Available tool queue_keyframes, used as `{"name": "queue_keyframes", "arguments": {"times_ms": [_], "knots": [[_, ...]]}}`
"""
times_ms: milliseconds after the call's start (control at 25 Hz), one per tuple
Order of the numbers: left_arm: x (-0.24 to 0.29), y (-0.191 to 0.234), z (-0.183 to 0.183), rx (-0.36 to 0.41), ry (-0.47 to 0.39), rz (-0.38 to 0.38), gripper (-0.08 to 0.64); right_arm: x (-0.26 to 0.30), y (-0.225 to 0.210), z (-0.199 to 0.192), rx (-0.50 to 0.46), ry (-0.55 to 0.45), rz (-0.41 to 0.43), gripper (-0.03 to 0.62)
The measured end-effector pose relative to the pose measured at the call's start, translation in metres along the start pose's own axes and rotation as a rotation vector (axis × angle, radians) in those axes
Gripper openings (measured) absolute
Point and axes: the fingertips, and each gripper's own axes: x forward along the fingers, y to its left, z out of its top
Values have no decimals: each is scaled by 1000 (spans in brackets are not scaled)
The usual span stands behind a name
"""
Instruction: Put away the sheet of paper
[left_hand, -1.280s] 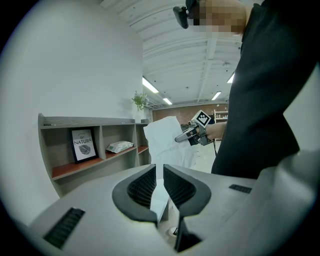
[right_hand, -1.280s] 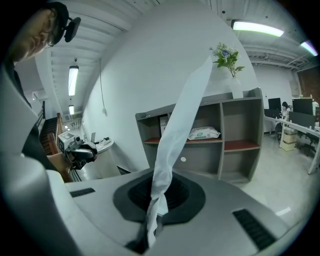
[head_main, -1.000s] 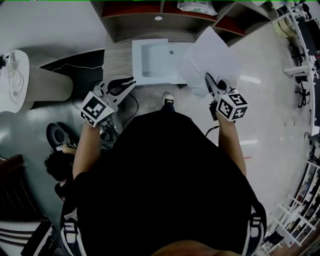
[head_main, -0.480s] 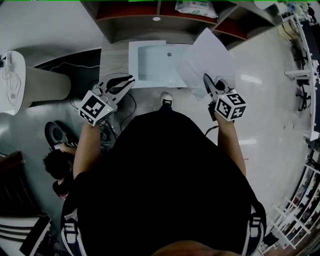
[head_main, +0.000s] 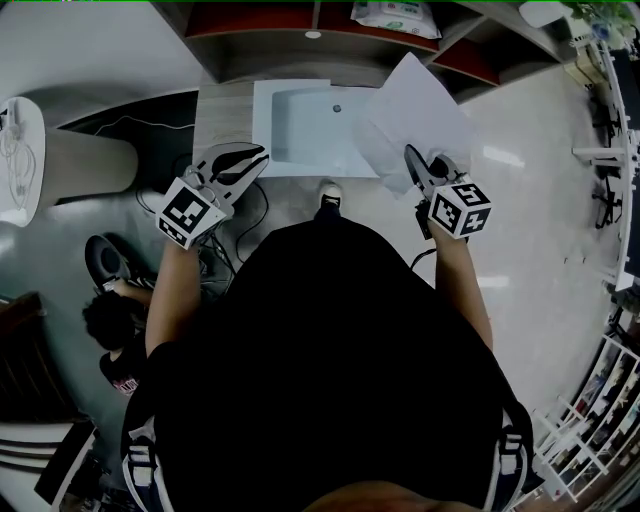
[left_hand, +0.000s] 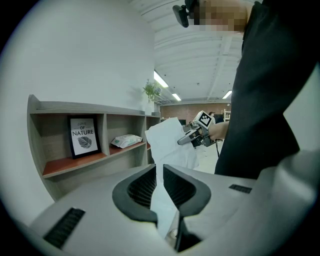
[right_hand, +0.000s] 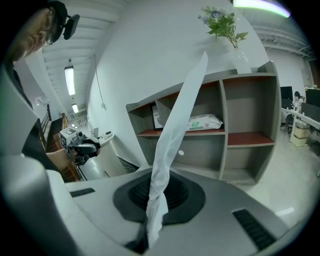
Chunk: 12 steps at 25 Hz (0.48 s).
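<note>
The white sheet of paper (head_main: 420, 105) stands up from my right gripper (head_main: 411, 153), which is shut on its lower edge. In the right gripper view the paper (right_hand: 177, 125) rises twisted from between the closed jaws (right_hand: 159, 182). It hangs in the air just right of a white tray (head_main: 265, 130) on a wooden desk (head_main: 225, 110). My left gripper (head_main: 260, 154) hovers at the desk's near left corner, its jaws a narrow gap apart with nothing between them. From the left gripper view (left_hand: 159, 172) the paper (left_hand: 167, 142) shows beyond that gap.
An open shelf unit (head_main: 270, 20) stands behind the desk, with a white packet (head_main: 395, 15) and a framed picture (left_hand: 83, 136) in it. A plant (right_hand: 222, 22) sits on top. At the left are a round white table (head_main: 20, 150) and a person (head_main: 110, 325) low down.
Both grippers keep almost the same places, and the paper stays in the right one. The desk and tray have slid slightly left and up in the head view.
</note>
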Motion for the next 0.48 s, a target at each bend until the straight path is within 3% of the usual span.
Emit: {"name": "queue_keyframes", "arguments": {"times_ms": [480], "knots": [[22,16,-4,-26,6,21,60,22,-24,2,-7,41,28,14]]}}
